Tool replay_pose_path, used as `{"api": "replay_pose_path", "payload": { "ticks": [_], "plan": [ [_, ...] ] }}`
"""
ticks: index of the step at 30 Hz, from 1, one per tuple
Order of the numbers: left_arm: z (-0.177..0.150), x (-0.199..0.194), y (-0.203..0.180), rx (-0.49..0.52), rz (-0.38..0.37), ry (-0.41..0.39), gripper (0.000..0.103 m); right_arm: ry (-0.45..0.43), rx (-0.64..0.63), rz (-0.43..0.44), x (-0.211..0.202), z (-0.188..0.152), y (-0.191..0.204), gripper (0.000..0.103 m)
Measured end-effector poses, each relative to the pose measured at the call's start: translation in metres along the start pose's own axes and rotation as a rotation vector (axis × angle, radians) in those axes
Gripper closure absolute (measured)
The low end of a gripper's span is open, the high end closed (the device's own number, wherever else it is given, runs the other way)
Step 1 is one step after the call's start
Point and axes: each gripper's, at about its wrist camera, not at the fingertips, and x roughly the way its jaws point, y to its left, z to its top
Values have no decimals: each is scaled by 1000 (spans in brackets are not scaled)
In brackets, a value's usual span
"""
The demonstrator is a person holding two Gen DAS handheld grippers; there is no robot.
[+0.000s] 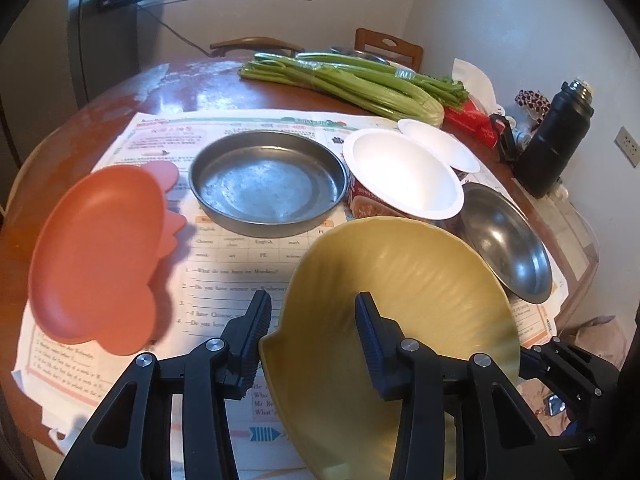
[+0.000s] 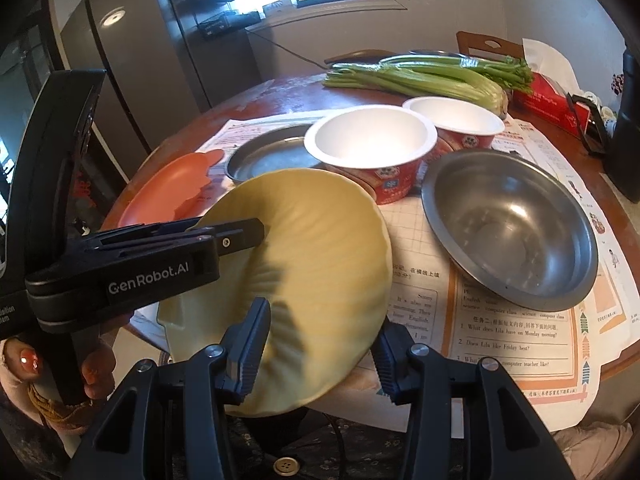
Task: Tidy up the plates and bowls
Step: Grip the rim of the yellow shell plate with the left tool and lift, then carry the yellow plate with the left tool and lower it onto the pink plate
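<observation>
Currently I am gripping the stiff, slick-looking yellow bowl (image 1: 400, 320) by its rim with the left gripper (image 1: 312, 344), clamped across the thin wall near the table's (image 1: 120, 92) front edge, while the right gripper (image 2: 320, 348) is hovering just beside it, its jaws narrowly parted on nothing.

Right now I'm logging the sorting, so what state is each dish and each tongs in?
yellow bowl: tilted, lifted, held
left tongs: shut on its rim
right tongs: around its rim
orange plate: empty
steel pan: empty
steel bowl: empty
paper bowls: upright, empty

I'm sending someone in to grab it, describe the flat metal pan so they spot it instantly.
On the round wooden table, look on the printed paper sheets. The flat metal pan sits between the orange plate and a white-lined paper bowl; unlike the rounded steel bowl, it's flat-bottomed and straight-walled.
</observation>
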Motion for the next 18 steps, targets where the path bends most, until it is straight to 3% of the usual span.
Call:
{"api": "replay_pose_path", "payload": {
  "ticks": [18],
  "plan": [
    [5,-34,-1,8,47,-33,58,-62,-46,49,-26,8,20,54]
  ]
}}
